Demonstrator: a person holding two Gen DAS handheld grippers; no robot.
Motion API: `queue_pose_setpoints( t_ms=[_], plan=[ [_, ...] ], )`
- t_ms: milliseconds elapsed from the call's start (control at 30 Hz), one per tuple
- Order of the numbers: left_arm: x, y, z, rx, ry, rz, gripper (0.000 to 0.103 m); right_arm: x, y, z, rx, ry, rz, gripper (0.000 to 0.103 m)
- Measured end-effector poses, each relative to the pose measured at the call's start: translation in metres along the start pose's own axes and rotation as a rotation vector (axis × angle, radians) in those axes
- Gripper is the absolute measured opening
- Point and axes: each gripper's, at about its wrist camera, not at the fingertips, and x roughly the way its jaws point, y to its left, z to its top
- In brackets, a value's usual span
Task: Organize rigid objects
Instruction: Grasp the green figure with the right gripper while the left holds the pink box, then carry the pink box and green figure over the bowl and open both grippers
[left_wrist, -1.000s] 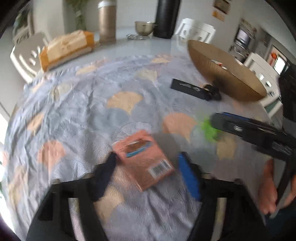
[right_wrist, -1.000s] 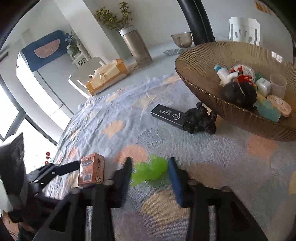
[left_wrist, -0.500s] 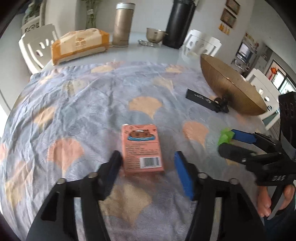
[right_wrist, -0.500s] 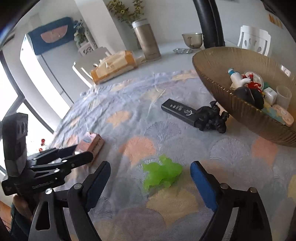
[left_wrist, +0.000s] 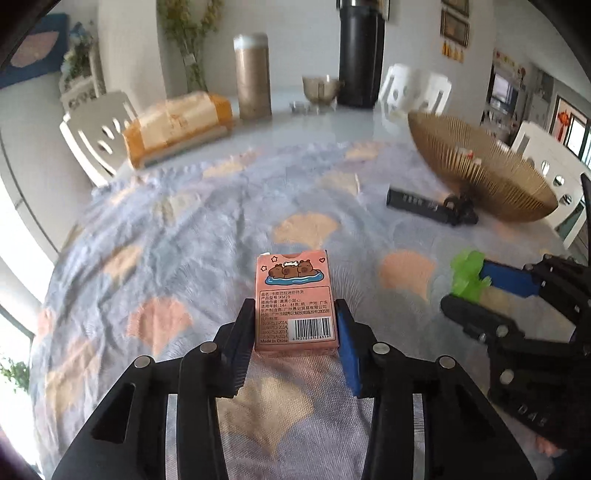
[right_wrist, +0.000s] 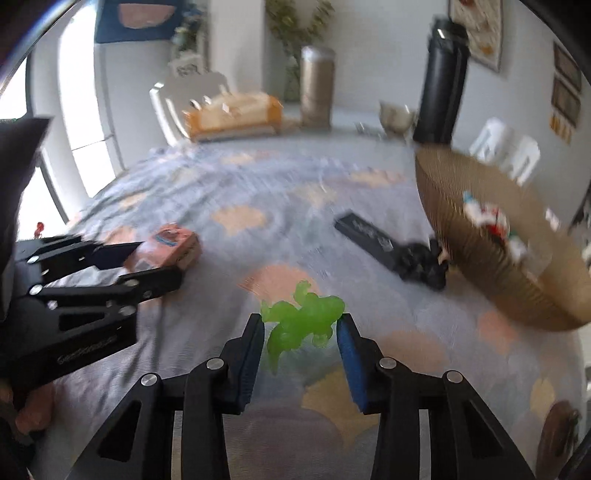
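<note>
Pink cardboard is sitting between the fingers of the left hand-held gripper (left_wrist: 295, 332), which is pinching the card box (left_wrist: 295, 299) by its long sides for a square, slip-free hold. The right hand-held gripper (right_wrist: 300, 339) is bracketing the green toy (right_wrist: 301, 319), pads beside it; whether they are gripping, I cannot tell. Both items are lying mid-surface, while the ribbed bowl (right_wrist: 517, 280) near the surface's far right edge is probably waiting to receive them.

Open cloth lies between the left tongs (left_wrist: 295, 332) and right tongs (right_wrist: 300, 343) and ahead of the pink box (left_wrist: 295, 299). Toward the bowl (left_wrist: 480, 177), the black case (left_wrist: 413, 201) and dark figurine (left_wrist: 461, 212) stand in the way.
</note>
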Motion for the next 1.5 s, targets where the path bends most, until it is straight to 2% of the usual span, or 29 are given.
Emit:
queue_pose_setpoints(
  t_ms=[133, 333, 667, 867, 967, 1067, 1133, 1233, 1367, 1500],
  plan=[
    [-0.005, -0.005, 0.000, 0.018, -0.036, 0.051, 0.038, 0.002, 0.004, 0.001, -0.018, 0.001, -0.003, 0.040],
    [-0.001, -0.001, 0.001, 0.005, -0.017, 0.059, 0.038, 0.000, -0.010, 0.002, 0.048, -0.002, 0.015, 0.040],
    [0.004, -0.003, 0.000, 0.011, 0.014, 0.074, 0.038, -0.002, -0.014, 0.004, 0.049, -0.029, -0.037, 0.040],
    [0.005, -0.003, -0.001, 0.005, 0.023, 0.097, 0.038, -0.001, -0.027, 0.005, 0.101, -0.027, -0.040, 0.040],
    [0.003, -0.008, 0.000, 0.018, 0.022, 0.115, 0.038, -0.010, -0.035, 0.004, 0.135, -0.062, -0.047, 0.040],
    [-0.010, -0.011, 0.007, -0.020, 0.007, 0.044, 0.038, -0.033, -0.047, 0.004, 0.194, -0.131, -0.065, 0.040],
    [-0.028, -0.021, 0.021, -0.016, -0.042, 0.007, 0.038, -0.052, -0.055, 0.005, 0.224, -0.172, -0.082, 0.040],
    [-0.057, -0.038, 0.056, -0.010, -0.127, -0.064, 0.038, -0.100, -0.068, 0.015, 0.253, -0.279, -0.118, 0.040],
    [-0.093, -0.067, 0.108, -0.020, -0.257, -0.194, 0.038, -0.165, -0.096, 0.044, 0.316, -0.425, -0.218, 0.040],
    [-0.105, -0.102, 0.146, -0.013, -0.341, -0.305, 0.038, -0.193, -0.120, 0.058, 0.386, -0.496, -0.325, 0.040]
  ],
)
